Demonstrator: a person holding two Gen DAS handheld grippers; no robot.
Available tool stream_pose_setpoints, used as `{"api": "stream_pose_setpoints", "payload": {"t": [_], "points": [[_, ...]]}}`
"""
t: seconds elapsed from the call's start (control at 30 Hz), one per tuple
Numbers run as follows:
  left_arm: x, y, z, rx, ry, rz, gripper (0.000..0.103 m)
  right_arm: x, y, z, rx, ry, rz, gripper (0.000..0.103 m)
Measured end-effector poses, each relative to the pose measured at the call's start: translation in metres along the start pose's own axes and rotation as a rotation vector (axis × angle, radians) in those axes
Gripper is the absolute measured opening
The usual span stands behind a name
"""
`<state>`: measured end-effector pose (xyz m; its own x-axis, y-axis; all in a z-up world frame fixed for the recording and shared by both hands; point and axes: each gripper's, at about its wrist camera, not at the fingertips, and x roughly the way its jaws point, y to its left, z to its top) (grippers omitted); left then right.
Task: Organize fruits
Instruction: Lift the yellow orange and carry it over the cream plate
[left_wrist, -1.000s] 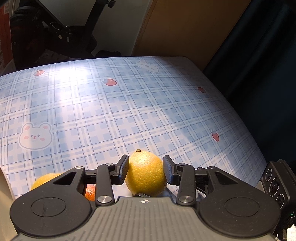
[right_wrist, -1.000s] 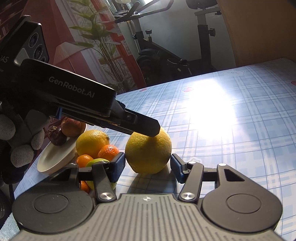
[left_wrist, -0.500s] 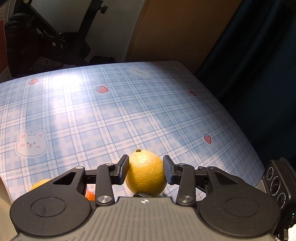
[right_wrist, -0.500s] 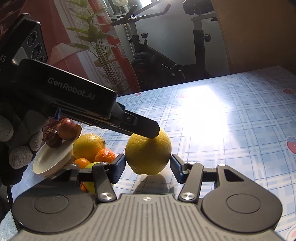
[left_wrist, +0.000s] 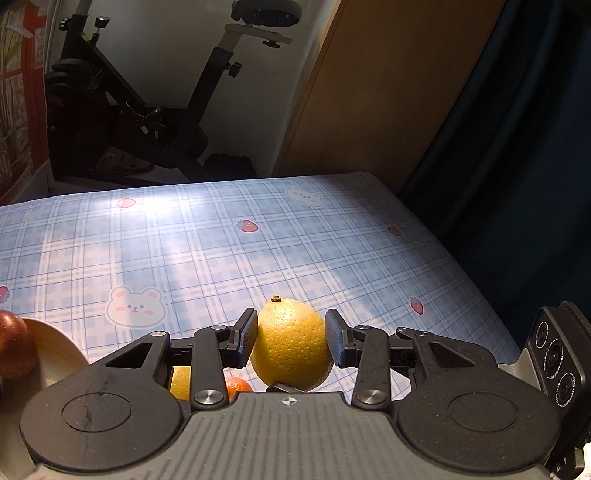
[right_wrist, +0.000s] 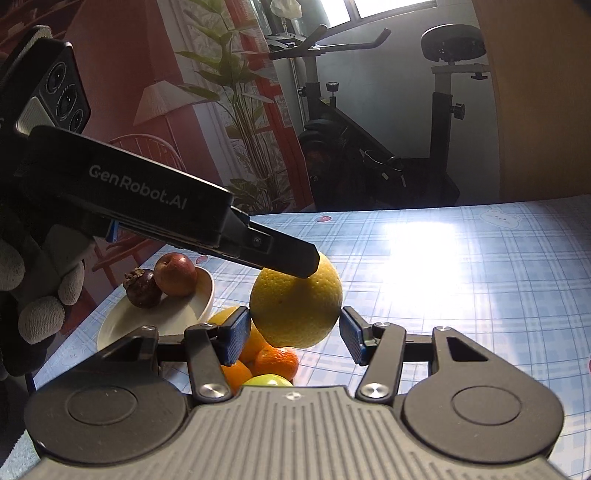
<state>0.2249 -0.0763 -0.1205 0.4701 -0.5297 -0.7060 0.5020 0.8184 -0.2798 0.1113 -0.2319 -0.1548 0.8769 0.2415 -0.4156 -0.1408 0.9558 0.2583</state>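
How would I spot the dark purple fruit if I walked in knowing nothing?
Find the blue plaid tablecloth, then the white plate near its edge. Two fruits sit on the plate: the mangosteen is the darker, purple-brown one with a rough leafy cap, touching the smoother, shinier red apple beside it.

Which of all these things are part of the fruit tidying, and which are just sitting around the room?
Part of the job:
- big yellow citrus gripped by the left fingers
- white plate holding a red apple and a dark mangosteen
- small oranges and a green fruit on the table

Just around:
- exercise bike
- potted plant
- checked tablecloth
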Motion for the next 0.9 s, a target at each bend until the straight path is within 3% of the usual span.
{"api": "stream_pose_setpoints", "payload": {"t": [0.2,0.47,0.73,0.9], "points": [[-0.048,0.034,-0.007,-0.044,-0.052,0.057,0.042,0.022,0.046,0.017,-0.080,0.020,0.074,0.056],[-0.102,0.110,-0.037,-0.193,-0.071,0.111,0.042,0.069,0.117,0.017,-0.196,0.102,0.179,0.056],[-0.133,0.176,-0.072,-0.308,-0.058,0.175,0.042,0.126,0.186,0.001,-0.297,0.214,0.262,0.056],[-0.140,0.208,-0.089,-0.372,-0.063,0.205,0.042,0.159,0.205,-0.004,-0.317,0.272,0.283,0.056]]}}
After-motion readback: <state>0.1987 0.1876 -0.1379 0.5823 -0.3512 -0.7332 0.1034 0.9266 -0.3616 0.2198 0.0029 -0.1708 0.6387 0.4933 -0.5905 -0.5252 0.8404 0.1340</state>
